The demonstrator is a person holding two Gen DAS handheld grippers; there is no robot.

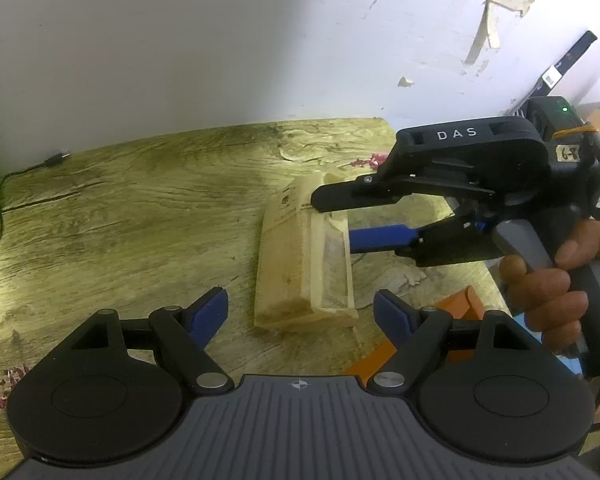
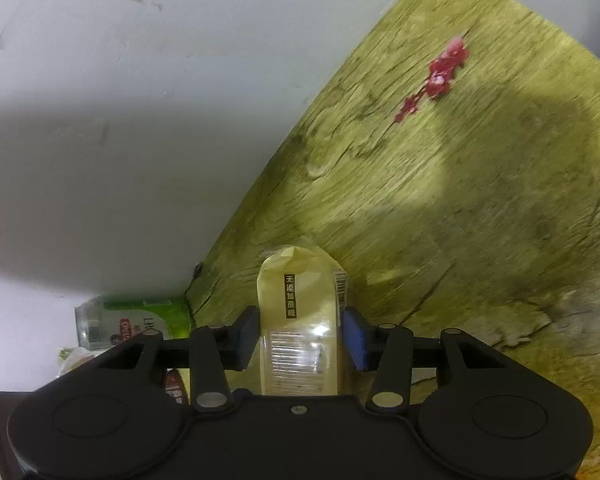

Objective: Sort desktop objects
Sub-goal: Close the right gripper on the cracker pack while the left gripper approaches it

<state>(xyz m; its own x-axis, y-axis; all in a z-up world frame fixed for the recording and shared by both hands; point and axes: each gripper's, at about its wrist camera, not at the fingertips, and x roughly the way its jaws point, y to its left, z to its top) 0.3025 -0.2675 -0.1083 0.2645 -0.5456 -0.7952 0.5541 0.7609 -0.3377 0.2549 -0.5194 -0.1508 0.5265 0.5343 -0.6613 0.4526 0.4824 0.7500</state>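
A pale yellow snack packet (image 1: pixel 296 264) with a clear window lies on the wood-grain table (image 1: pixel 140 208). My right gripper (image 1: pixel 334 220), held by a hand (image 1: pixel 556 280), reaches in from the right and is shut on the packet's far end. In the right wrist view the packet (image 2: pixel 300 300) stands between the right gripper (image 2: pixel 300 332) fingers, and both pads press its sides. My left gripper (image 1: pixel 300 300) is open just short of the packet's near end, holding nothing.
An orange flat object (image 1: pixel 460 308) lies at the table's right edge under the right gripper. A black cable (image 1: pixel 24 172) runs along the far left. A clear bottle with a green label (image 2: pixel 132 320) and a brown packet (image 2: pixel 176 388) sit by the wall.
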